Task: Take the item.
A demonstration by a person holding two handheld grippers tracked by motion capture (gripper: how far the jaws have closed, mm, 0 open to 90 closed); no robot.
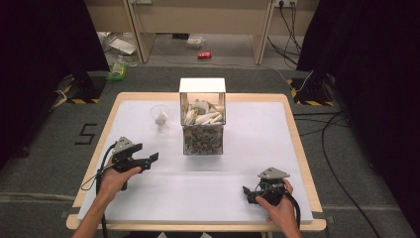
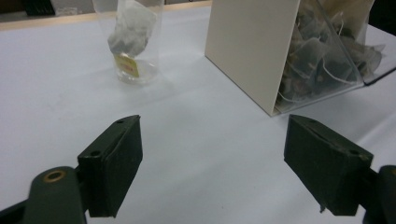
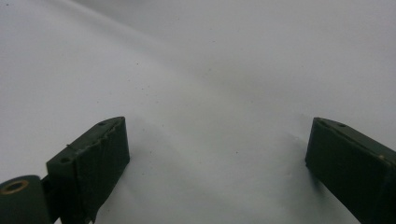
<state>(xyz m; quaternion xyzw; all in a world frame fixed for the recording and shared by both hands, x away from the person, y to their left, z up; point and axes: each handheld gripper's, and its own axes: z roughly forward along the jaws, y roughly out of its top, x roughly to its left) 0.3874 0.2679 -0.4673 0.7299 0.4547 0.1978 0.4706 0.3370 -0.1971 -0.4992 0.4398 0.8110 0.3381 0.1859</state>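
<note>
Teabag-wise I've got one white paper teabag [image 2: 131, 32] sitting in the clear plastic cup [image 1: 159, 117] near the table's far edge, beside the clear tea-bag box [image 1: 202, 123], both grippers, left gripper [image 1: 148, 159] and right gripper [image 1: 249, 194], gaping wide and empty, so probably more to fetch.

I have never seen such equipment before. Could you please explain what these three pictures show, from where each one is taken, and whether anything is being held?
A person sits at a white table holding a hand-operated claw in each hand. The high view looks down from above: the left claw is at the left, the right claw at the right. The other two pictures come from small cameras riding on each claw, looking along its two black jaws. On the table stand a box of tea bags with a clear front and a clear plastic cup with one tea bag inside. Both claws are open and hold nothing.
</note>
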